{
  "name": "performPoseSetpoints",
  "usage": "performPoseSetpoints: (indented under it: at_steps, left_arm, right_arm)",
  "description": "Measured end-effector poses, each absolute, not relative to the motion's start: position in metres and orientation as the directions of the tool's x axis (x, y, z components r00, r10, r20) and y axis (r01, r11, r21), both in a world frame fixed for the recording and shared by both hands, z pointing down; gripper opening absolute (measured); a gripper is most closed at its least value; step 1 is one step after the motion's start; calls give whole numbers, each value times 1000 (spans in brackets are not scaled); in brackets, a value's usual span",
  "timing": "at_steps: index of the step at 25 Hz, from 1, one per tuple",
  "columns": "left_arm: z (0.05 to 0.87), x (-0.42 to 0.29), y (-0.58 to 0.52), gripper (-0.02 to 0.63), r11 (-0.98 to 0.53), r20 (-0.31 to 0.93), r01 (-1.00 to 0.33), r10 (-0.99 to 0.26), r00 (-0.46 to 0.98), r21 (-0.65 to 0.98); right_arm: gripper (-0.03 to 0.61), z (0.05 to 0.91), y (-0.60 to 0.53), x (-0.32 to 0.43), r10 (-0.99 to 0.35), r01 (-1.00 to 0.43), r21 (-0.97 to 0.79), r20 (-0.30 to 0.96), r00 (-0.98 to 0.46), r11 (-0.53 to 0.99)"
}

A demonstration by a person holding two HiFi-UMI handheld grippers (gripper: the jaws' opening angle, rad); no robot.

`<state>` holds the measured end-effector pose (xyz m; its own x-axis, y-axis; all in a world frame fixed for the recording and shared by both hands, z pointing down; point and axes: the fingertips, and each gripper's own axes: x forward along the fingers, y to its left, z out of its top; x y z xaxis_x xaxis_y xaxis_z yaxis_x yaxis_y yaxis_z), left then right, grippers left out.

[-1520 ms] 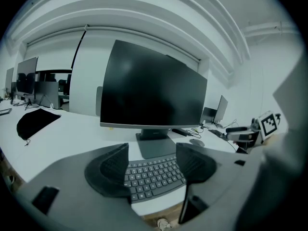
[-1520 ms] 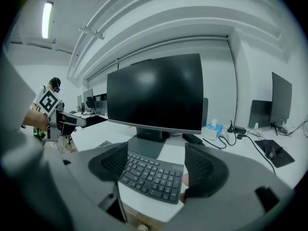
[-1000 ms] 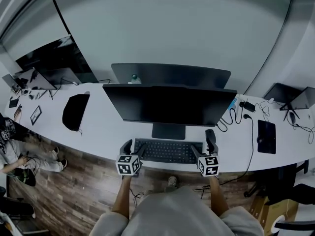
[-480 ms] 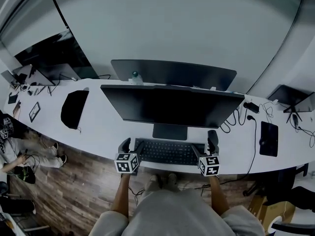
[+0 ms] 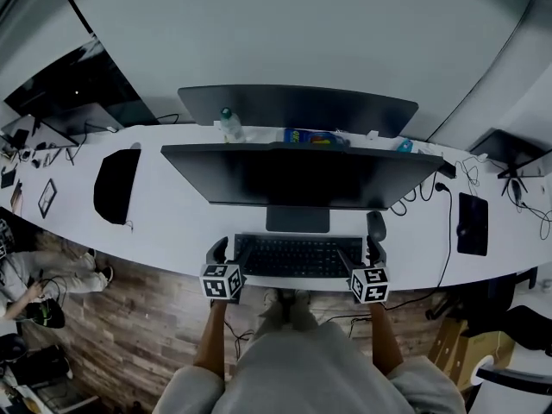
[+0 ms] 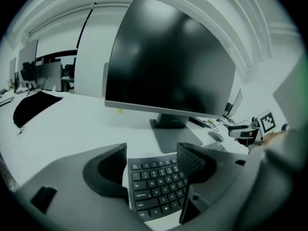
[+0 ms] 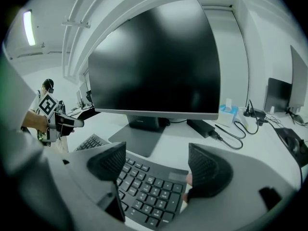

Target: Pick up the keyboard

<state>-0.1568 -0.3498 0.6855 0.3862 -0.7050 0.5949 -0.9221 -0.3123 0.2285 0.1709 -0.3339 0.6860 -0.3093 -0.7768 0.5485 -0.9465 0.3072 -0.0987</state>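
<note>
Left tongs (image 6: 153, 160) and right tongs (image 7: 156, 165) wide, the right's jaws opening, a keyboard (image 5: 297, 257) end between each

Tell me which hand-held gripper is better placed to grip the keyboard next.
Left, narrowly. The left hand-held gripper has open jaws on either side of the keyboard's left end. The right hand-held gripper straddles the right end too, but its jaws are opening, so it seems less settled.

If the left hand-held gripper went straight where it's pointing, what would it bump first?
Probably the keyboard: its left end lies just ahead and below, between the open jaws of the left hand-held gripper.
</note>
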Motion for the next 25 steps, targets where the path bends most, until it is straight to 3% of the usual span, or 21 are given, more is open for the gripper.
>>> performPoseSetpoints:
  at_steps: [25]
  left_arm:
    - [754,-157,-358,304,-290,671,-915,-622,404,281]
  right_arm:
    - [400,771,-326,189,-680,-961,-190,679,-277,201]
